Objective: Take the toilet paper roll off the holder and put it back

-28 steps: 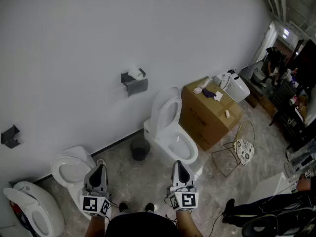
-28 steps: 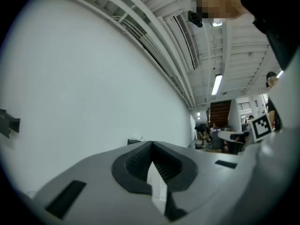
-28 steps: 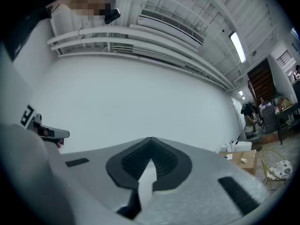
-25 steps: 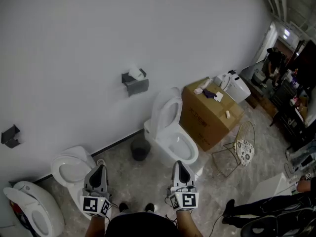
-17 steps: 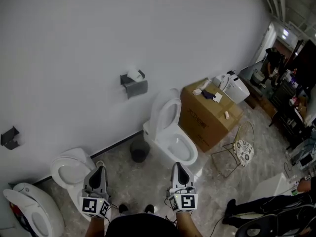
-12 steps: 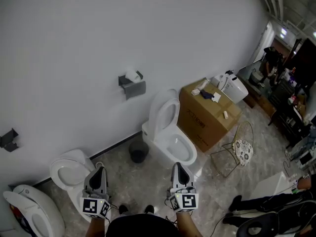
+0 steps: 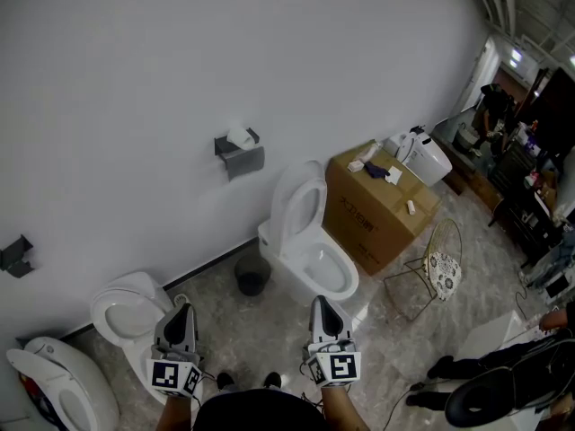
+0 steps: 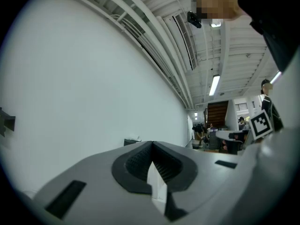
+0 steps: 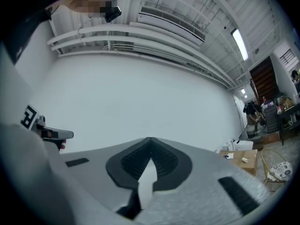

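Observation:
A white toilet paper roll sits on a grey holder fixed to the white wall, well above and beyond both grippers. My left gripper and right gripper are held low in the head view, side by side, far from the holder. Both are shut with nothing between the jaws. In the left gripper view the closed tips point toward the wall, with the holder small just left of them. The right gripper view shows its closed tips against bare wall.
A white toilet stands below the holder, with a dark bin beside it. A cardboard box and a wire stand lie to the right. Two more toilets stand at the left. A second wall bracket is far left.
Both grippers have stayed where they were, still shut. The head view has drifted slightly, and a person at the lower right edge has moved.

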{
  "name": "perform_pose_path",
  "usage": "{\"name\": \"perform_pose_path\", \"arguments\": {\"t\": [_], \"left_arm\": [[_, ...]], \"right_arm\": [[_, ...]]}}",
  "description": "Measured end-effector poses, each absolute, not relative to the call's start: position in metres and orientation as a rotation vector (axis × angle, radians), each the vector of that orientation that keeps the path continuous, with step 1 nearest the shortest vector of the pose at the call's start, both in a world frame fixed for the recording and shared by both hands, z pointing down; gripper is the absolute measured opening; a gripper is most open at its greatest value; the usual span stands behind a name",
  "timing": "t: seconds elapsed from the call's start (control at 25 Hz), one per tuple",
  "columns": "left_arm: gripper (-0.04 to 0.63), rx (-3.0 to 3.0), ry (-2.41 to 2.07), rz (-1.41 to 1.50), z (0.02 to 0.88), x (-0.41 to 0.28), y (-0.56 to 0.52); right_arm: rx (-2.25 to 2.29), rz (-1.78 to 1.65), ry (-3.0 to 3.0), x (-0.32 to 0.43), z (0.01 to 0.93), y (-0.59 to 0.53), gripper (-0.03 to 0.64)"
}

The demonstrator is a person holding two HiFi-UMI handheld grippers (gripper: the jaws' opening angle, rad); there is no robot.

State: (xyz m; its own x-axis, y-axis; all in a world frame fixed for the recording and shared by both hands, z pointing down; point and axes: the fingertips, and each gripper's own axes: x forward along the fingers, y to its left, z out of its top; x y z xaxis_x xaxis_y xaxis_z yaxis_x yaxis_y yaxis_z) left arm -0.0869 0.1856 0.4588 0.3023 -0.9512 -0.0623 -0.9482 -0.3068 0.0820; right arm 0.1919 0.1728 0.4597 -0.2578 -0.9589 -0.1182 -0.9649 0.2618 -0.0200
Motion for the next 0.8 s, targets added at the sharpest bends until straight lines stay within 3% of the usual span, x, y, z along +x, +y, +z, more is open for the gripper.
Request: {"name": "perform_pose_path", "arguments": {"t": [0.6,0.8], "left_arm": [[0.003,2.507,-1.848,-0.154,0.457,-0.093,0.183],[0.003,2.500,-1.852,-0.151,0.458,-0.098,0.180]], "right_arm": [[-1.861,0.075,2.431,0.187,0.461,0.166,0.010],[-1.851,0.069,2.444,0.182,0.462,0.161,0.065]]}}
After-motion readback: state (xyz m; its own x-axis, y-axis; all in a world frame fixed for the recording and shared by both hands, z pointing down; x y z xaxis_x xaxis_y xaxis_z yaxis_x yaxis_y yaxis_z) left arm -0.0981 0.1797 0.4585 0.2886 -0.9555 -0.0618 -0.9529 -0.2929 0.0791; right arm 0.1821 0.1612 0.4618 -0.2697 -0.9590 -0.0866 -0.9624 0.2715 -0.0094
